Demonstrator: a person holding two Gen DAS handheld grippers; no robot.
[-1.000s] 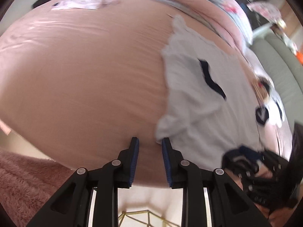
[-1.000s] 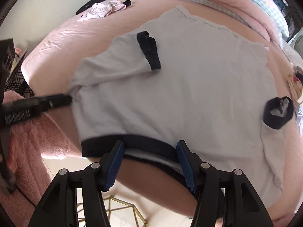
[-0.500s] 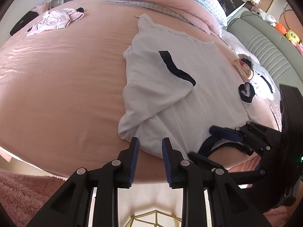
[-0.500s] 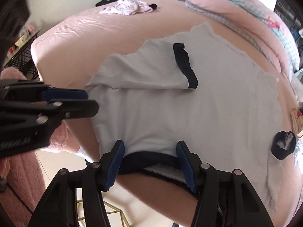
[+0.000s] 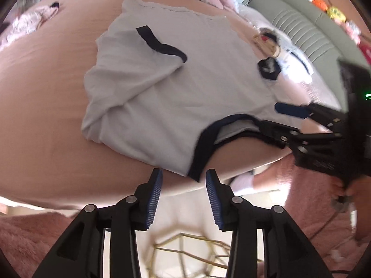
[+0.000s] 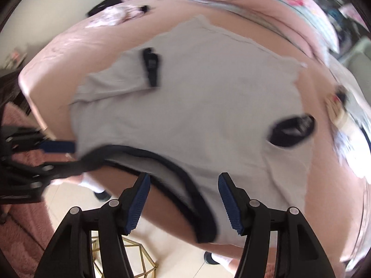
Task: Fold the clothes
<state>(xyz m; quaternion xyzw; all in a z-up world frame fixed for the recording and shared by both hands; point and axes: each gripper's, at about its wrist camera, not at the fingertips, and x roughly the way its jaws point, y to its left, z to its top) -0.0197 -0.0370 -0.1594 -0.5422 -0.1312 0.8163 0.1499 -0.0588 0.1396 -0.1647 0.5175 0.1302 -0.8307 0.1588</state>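
Presently a grey T-shirt point(image 5: 162, 97) with navy trim lies spread on the pink bed point(image 5: 46, 92), its navy collar point(image 5: 204, 143) hanging over the bed's near edge. One sleeve is folded inward across the body, its navy cuff point(image 5: 160, 44) sitting upper centre of the left wrist frame.

Left tongs point(image 5: 183, 187): pads apart, nothing between them, placed at the lower centre of the frame. The end of the collar sits just above the gap; contact cannot be confirmed.

Right tongs point(image 6: 183, 199): pads set wide apart, nothing clamped. The collar band point(image 6: 185, 185) passes through the gap between them in the right wrist view; whether cloth touches either pad cannot be told, as the frame is blurred.

Each view shows the other tool from the side. In the left wrist view the right tongs point(image 5: 278, 125) enter from the right edge, their tips at the collar opening. In the right wrist view the left tongs point(image 6: 60, 155) enter from the left edge at the collar's far end.

Only the left wrist view shows the green headboard point(image 5: 301, 23), upper right. Only the right wrist view shows the second cuff point(image 6: 292, 129) clearly, right of centre. A gold wire frame point(image 5: 197, 250) stands on the floor below, and a pink rug point(image 5: 23, 231) lies lower left.
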